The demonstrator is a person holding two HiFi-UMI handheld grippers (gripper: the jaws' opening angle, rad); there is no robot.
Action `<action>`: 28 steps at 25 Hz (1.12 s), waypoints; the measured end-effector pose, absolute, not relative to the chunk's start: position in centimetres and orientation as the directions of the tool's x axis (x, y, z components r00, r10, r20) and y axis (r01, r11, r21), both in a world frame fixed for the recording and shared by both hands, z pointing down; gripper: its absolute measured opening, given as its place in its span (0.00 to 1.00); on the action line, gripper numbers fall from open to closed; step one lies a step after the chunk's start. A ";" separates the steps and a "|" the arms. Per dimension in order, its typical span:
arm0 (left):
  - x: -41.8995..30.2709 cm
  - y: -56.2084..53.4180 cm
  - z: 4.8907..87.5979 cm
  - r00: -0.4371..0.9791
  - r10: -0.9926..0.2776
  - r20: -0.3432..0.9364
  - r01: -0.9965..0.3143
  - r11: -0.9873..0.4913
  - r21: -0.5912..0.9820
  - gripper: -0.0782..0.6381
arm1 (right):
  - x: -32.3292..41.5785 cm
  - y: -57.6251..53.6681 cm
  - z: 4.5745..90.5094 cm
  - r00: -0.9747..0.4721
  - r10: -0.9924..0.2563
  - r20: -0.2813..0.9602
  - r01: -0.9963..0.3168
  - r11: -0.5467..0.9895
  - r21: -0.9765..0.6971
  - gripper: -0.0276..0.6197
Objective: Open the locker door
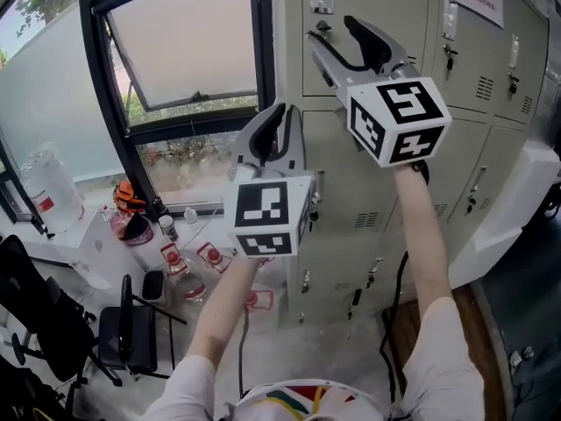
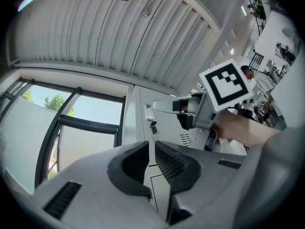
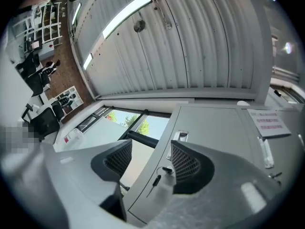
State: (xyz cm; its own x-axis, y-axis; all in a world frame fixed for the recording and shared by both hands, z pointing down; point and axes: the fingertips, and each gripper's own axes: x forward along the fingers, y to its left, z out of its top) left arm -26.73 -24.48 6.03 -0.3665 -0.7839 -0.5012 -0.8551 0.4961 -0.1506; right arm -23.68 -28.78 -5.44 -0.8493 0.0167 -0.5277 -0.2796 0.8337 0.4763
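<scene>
**A:** So, how do the jaws stand?

**B:** The right gripper [image 3: 150, 149] has its jaws wide apart and grips nothing. The left gripper [image 2: 151, 147] has its jaws almost together and is empty too; only a sliver of locker front shows through the slit.

**A:** And what lies just past the open pair?

**B:** The key [image 3: 167, 170], with a tag hanging from it, sits between the jaws, closer to the right-hand jaw and not touching either. Just above it is a small metal fitting [image 3: 180, 136]; I cannot tell whether it is a pull or a label holder.

**A:** The door itself?

**B:** The locker door [image 3: 214, 128] spreads beyond and to the right of the right-hand jaw. It looks shut, flush with its frame. The window [image 3: 138, 123] shows beyond the left-hand jaw.

**A:** How would you do this well?

**B:** I'd centre the key head between the pads first, then turn the wrist so the pads meet its flat faces. Close on the head, not the dangling tag. Keep the left gripper back so it doesn't block the door's swing.
</scene>
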 end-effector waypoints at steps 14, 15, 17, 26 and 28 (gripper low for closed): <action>-27.6 -22.3 5.1 -0.367 -0.766 -0.528 -0.861 0.495 -0.120 0.21 | -31.5 -33.8 -9.8 -0.925 -0.121 -0.360 -0.265 0.884 0.384 0.45; -27.8 -22.2 5.1 -0.368 -0.765 -0.528 -0.861 0.495 -0.117 0.21 | -31.8 -34.2 -9.7 -0.927 -0.132 -0.350 -0.269 0.886 0.378 0.45; -28.1 -22.0 5.0 -0.372 -0.764 -0.528 -0.862 0.495 -0.109 0.21 | -32.2 -34.7 -9.5 -0.929 -0.144 -0.339 -0.274 0.886 0.374 0.45; -28.5 -22.0 5.4 -0.356 -0.773 -0.524 -0.870 0.480 -0.117 0.21 | -32.8 -34.4 -10.0 -0.935 -0.123 -0.332 -0.241 0.909 0.341 0.45; -28.9 -21.7 5.4 -0.363 -0.772 -0.522 -0.869 0.482 -0.108 0.21 | -33.0 -34.2 -10.0 -0.934 -0.124 -0.334 -0.245 0.905 0.349 0.45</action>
